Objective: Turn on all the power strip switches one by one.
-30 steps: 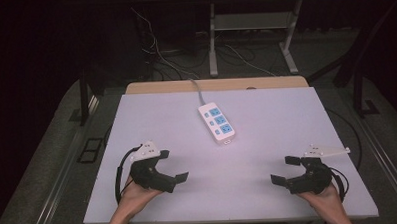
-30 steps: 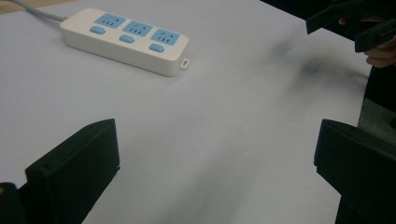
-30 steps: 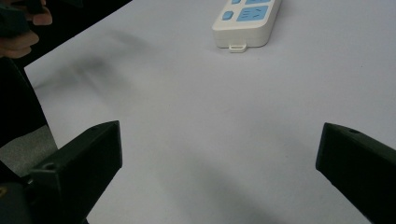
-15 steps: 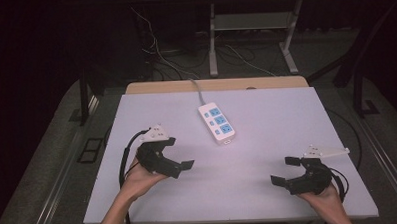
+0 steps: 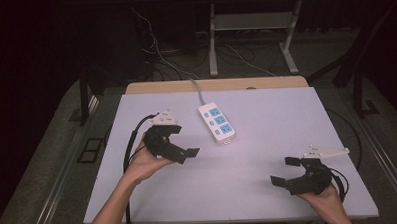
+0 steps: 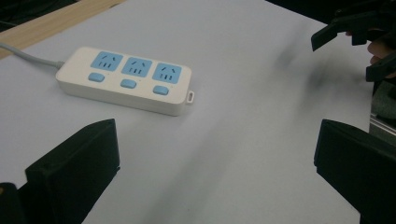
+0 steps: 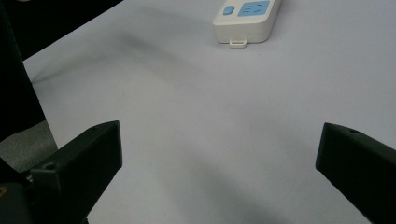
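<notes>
I found no readable text, brand, number or sign anywhere; the white power strip [image 6: 124, 80] carried only blank blue socket faces and blue buttons, no lettering I could make out.

A pale bench [image 5: 249, 190] carries one white power strip [image 5: 217, 122] with blue sockets, lying flat just ahead of the left tool [image 5: 180, 145] and well apart from the right tool [image 5: 288, 171].

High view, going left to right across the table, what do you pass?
Left black two-jaw gripper held in a hand → white power strip with blue sockets → right black two-jaw gripper, all over the pale table.
</notes>
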Motion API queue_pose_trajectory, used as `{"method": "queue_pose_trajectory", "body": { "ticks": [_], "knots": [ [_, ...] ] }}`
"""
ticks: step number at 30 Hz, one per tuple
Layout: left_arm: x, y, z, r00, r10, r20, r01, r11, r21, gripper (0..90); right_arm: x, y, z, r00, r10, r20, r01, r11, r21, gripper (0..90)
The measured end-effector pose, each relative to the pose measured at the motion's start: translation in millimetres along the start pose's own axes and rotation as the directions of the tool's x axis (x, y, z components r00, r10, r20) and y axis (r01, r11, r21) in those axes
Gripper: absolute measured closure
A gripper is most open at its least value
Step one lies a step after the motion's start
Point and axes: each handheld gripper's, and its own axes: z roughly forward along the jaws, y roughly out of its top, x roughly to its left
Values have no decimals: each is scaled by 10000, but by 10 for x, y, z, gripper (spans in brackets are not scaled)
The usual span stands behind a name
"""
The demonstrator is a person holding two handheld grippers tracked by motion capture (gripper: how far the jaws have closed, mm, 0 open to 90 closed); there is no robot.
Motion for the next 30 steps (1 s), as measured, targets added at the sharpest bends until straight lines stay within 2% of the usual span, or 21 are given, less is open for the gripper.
{"method": "queue_pose_trajectory", "body": {
  "ticks": [10,14,30],
  "knots": [
    [122,138,63,9999,77,-77,-76,9998,208,0,0,-5,1,10000,3,-2,-3,10000,3,3],
    [191,184,101,10000,76,35,-77,9993,378,0,2,-9,5,10000,-15,-5,15,10000,28,3],
    [346,436,344,9993,369,71,-374,9949,940,0,-2,-11,-1,10000,-30,0,30,10000,-6,3]
  ]
}}
